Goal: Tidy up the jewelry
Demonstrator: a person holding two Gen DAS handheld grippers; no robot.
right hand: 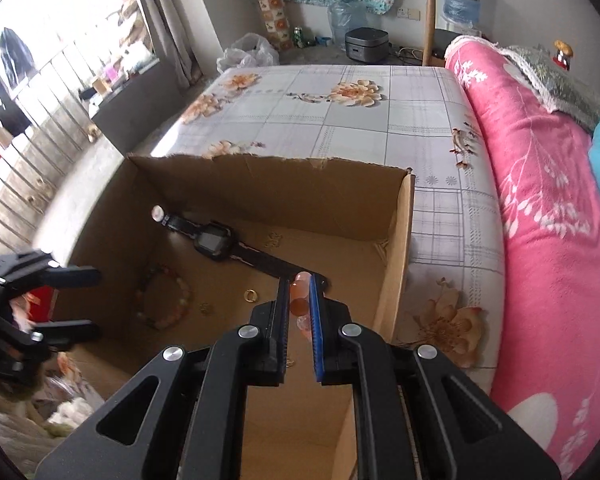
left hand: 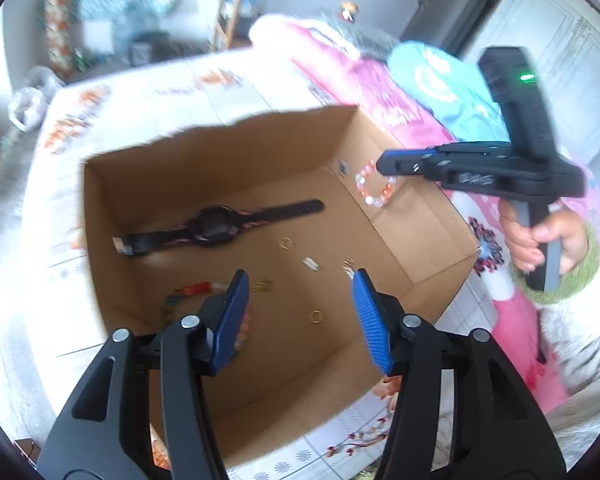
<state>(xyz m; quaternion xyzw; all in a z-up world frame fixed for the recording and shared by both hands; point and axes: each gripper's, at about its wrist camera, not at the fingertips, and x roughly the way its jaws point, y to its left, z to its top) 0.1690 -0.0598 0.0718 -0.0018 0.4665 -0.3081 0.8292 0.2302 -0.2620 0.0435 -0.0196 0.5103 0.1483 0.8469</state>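
I see a bed [right hand: 340, 120] under a checked, flower-printed sheet, with a fuzzy pink blanket [right hand: 540, 200] along its right side. On it stands my container, an open cardboard box [right hand: 396, 248] with plain brown walls and a torn far rim.

Flat on the box floor lies a black watch [left hand: 216, 228], its strap stretched out and its face squarish. Nearer, on the left, sits a bracelet [right hand: 168, 304] of round dull beads in a loose ring. Small pieces are scattered on the floor between them: a gold ring [left hand: 315, 316], a thin gold hoop [left hand: 286, 242], a silvery bit [left hand: 311, 263] and a gold clip [left hand: 262, 284], all apart from one another.

My right gripper [right hand: 300, 300] is clenched on a beaded bracelet [left hand: 374, 188] of glossy orange and clear round beads; the loop dangles from its tip inside the box, near the right wall, clear of the floor. A hand [left hand: 540, 240] in a green cuff grips its handle.

My left gripper [left hand: 298, 284] is released above the near part of the box, its ribbed blue pads [left hand: 236, 312] spread apart with nothing between them.
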